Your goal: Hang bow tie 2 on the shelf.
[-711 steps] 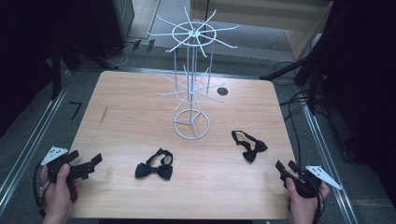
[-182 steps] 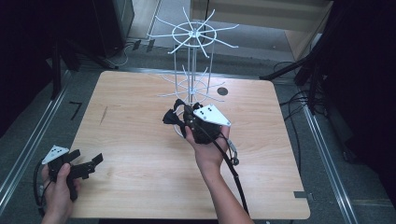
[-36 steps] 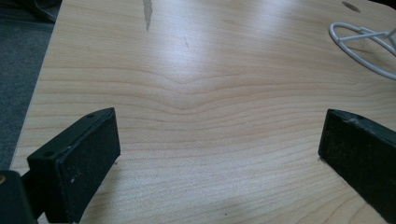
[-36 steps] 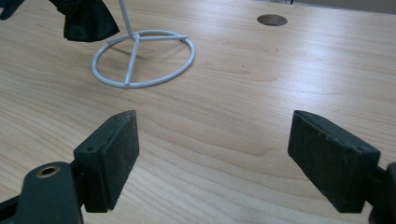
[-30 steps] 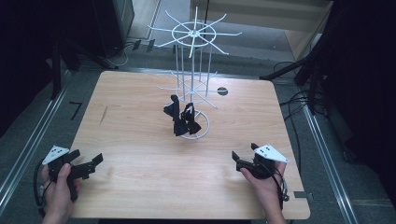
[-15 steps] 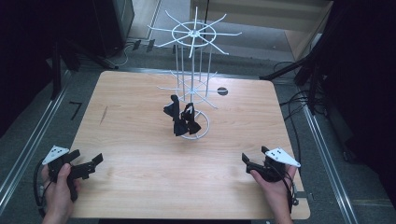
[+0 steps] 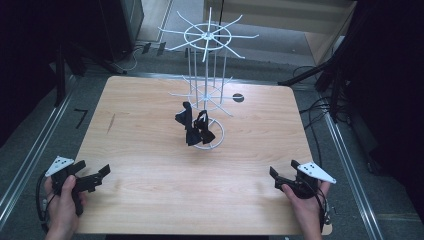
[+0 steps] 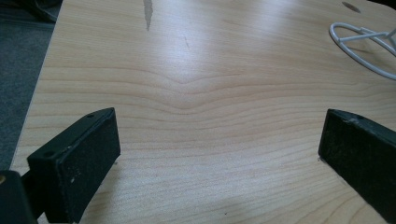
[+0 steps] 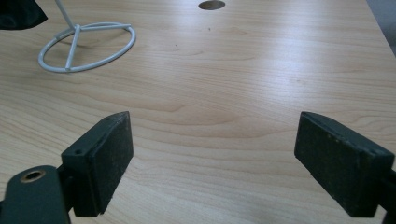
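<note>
A white wire display rack stands at the middle of the wooden table. Two black bow ties hang from its lower arms, just above the base ring. My left gripper rests at the table's front left, open and empty. At the front right, well clear of the rack, my right gripper is open; its jaws have just been opening, and only bare wood shows between them. The base ring lies ahead of it to the left.
A dark round hole sits in the tabletop behind the rack. Metal rails run along both table sides, and cables lie on the floor at the right. Broad bare wood lies between the two grippers and the rack.
My right gripper has drawn away from the rack toward the front right corner. Both bow ties, once lying on the table, now hang on the rack. The left hand has kept still.
</note>
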`<action>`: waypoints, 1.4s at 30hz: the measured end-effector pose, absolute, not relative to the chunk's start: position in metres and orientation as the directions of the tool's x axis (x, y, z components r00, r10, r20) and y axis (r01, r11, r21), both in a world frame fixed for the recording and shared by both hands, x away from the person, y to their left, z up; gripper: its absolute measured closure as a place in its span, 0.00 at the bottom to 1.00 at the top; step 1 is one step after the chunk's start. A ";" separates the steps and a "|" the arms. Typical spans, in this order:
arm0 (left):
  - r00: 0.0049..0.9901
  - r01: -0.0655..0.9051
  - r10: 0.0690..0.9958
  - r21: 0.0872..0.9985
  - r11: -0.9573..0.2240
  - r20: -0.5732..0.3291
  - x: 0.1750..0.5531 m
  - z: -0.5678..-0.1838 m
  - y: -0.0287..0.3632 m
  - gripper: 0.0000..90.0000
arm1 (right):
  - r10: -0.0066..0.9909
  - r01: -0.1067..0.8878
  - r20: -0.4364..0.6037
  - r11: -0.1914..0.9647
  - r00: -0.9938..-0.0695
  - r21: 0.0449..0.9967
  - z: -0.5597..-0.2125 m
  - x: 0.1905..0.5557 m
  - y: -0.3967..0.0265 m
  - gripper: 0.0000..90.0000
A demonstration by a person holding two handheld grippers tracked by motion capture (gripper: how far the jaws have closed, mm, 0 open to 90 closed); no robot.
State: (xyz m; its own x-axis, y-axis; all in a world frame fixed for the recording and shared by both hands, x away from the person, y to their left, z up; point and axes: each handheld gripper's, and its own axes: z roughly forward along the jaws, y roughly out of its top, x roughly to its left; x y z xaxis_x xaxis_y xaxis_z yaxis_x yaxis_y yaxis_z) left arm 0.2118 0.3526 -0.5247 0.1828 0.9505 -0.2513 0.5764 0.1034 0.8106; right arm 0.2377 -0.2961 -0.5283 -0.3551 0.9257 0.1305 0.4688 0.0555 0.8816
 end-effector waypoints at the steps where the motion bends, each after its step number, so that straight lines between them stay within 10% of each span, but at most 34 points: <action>1: 0.183 0.576 0.950 0.811 0.104 -0.252 0.212 -0.525 0.353 0.00 | 0.926 0.471 0.136 0.050 -0.353 0.881 -0.528 0.237 -0.297 0.12; 42: 0.181 0.580 0.952 0.808 0.101 -0.248 0.212 -0.525 0.352 0.00 | 0.970 0.492 0.172 -0.068 -0.169 0.868 -0.551 0.209 -0.385 0.14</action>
State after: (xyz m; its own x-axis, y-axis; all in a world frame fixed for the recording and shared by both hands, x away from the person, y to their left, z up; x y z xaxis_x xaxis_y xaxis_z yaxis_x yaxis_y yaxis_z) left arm 0.2116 0.3518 -0.5247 0.1805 0.9518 -0.2482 0.5801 0.1007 0.8083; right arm 0.2093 -0.3853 -0.5513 -0.1694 0.9704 0.1724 0.4923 -0.0682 0.8678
